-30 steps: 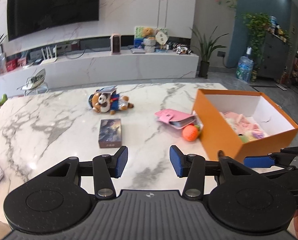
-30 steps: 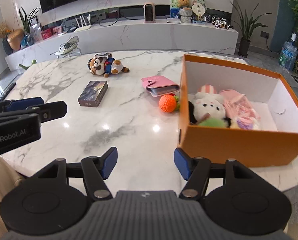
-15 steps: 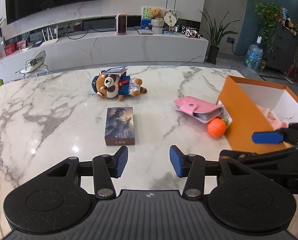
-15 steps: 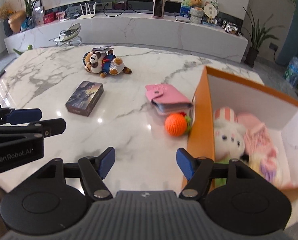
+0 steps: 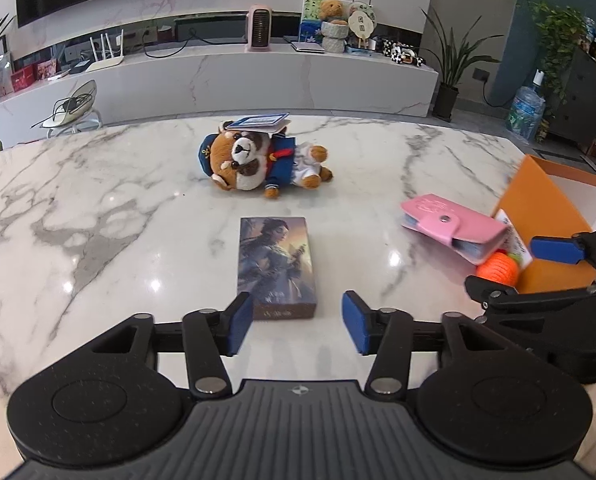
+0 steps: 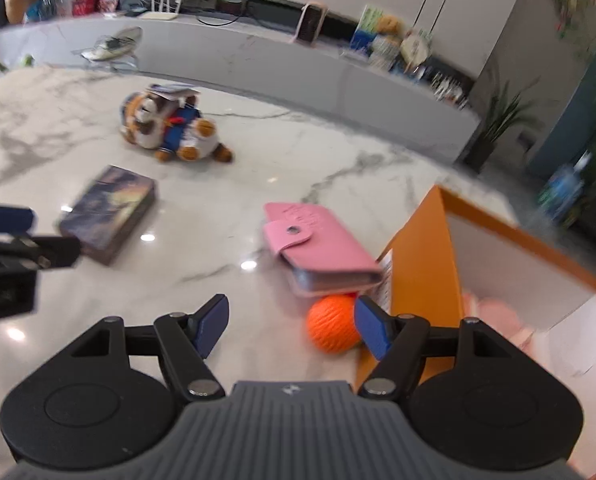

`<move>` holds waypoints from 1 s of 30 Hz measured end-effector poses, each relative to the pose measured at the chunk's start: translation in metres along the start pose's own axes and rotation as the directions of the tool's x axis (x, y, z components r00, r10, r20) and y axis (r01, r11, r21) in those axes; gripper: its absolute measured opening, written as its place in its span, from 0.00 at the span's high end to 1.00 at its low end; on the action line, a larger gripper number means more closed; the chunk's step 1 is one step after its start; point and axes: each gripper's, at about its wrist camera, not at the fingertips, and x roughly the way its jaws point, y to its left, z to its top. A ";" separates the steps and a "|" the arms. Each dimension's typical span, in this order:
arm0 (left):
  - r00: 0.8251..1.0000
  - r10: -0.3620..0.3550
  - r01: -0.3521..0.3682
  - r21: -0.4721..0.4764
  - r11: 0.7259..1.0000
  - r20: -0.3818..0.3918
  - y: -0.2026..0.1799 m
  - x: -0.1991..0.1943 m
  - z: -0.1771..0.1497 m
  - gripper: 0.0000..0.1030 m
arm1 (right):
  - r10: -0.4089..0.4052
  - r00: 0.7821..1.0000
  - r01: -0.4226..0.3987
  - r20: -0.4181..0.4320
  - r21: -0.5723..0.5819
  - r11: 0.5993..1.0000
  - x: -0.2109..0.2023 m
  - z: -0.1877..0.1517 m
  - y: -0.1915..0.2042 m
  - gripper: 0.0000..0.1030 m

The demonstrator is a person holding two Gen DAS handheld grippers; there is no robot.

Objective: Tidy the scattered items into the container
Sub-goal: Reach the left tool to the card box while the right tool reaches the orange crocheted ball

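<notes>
On the marble table lie a picture-covered box, a plush bear in blue uniform with a small booklet on it, a pink wallet and an orange ball beside the orange box. My left gripper is open and empty, just short of the picture box. My right gripper is open and empty, its right finger beside the ball.
The orange box holds pink soft items and stands at the table's right edge. A long white TV bench with clutter runs behind the table. The right gripper shows at the right of the left wrist view.
Both grippers moved forward over the table. The left one closed in on the picture box. The right one swung left and down towards the ball and wallet.
</notes>
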 end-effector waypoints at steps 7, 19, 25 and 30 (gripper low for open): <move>1.000 0.003 -0.003 0.009 1.000 -0.002 0.004 0.017 0.003 0.38 | -0.126 0.992 0.124 -0.016 -0.119 0.985 0.026 -0.008 0.022 0.31; 1.000 0.011 -0.011 -0.003 1.000 -0.013 0.012 0.033 0.004 0.36 | -0.237 0.971 0.235 0.004 -0.138 0.962 0.045 -0.016 0.026 0.55; 1.000 0.017 -0.017 -0.009 1.000 -0.012 0.013 0.036 0.007 0.35 | -0.119 0.992 0.121 0.031 -0.065 0.990 0.030 -0.004 0.023 0.63; 1.000 0.016 -0.016 -0.004 1.000 -0.016 0.015 0.037 0.007 0.35 | 0.023 0.996 -0.019 0.085 -0.048 0.999 0.018 0.005 0.038 0.63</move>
